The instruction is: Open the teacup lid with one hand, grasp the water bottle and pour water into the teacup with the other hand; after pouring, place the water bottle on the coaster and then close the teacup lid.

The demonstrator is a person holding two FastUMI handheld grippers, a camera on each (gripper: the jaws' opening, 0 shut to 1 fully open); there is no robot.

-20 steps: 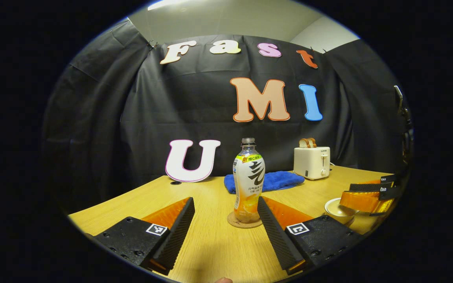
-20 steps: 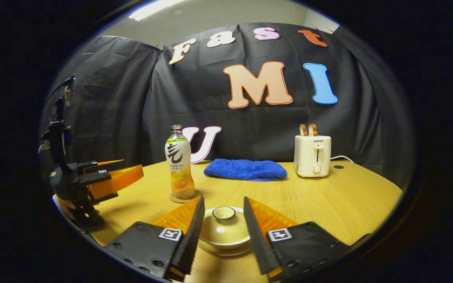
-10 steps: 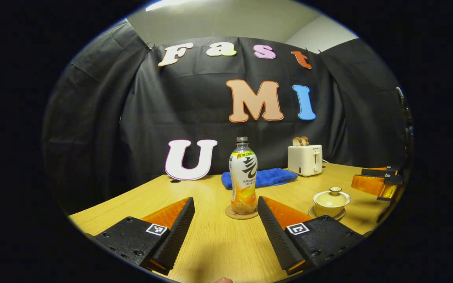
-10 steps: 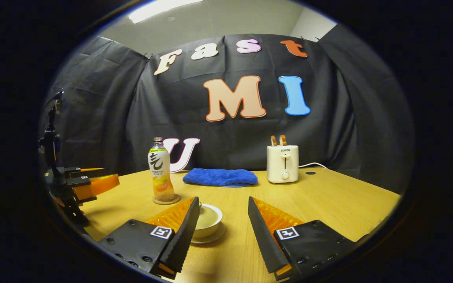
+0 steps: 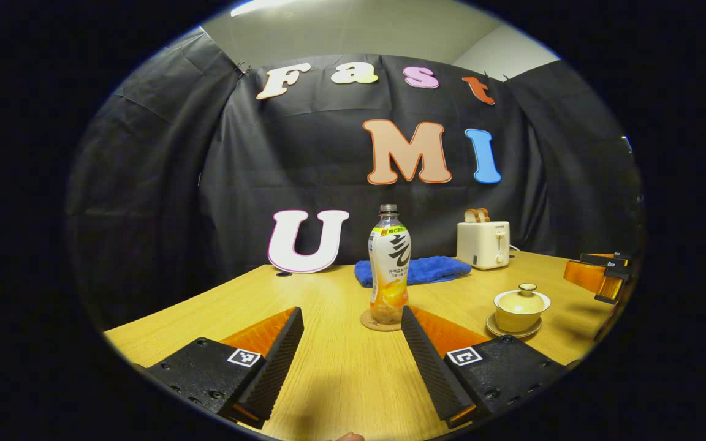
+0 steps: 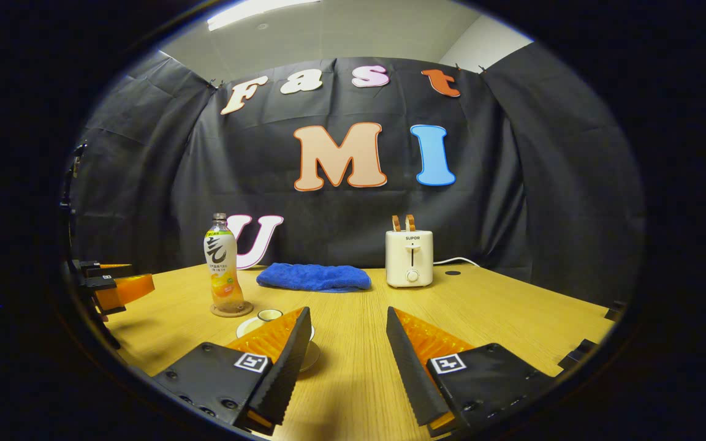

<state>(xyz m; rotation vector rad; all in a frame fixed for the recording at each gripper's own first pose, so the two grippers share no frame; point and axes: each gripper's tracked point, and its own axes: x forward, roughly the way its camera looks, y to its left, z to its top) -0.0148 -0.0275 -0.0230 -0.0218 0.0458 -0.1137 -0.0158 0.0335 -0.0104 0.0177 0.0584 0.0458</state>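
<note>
The water bottle (image 5: 390, 269) stands upright on its round coaster (image 5: 380, 320), just beyond my left gripper (image 5: 350, 310), which is open with nothing between its fingers. To the right sits the cream teacup (image 5: 521, 304) with its lid on, resting on a saucer (image 5: 514, 331). In the right gripper view the bottle (image 6: 221, 263) and coaster (image 6: 231, 309) are at the left. The teacup's lid knob (image 6: 269, 315) peeks out behind the left finger of my right gripper (image 6: 347, 310), which is open and holds nothing. The left gripper (image 6: 111, 285) shows at the far left edge.
A blue towel (image 6: 313, 277) lies at the back of the wooden table (image 6: 488, 312), with a white toaster (image 6: 409, 258) holding bread slices beside it. In the left gripper view the right gripper (image 5: 598, 275) hovers at the far right, past the teacup.
The right gripper has drawn back and to the right, off the lidded teacup that sat between its fingers. The left gripper has backed away from the bottle a little.
</note>
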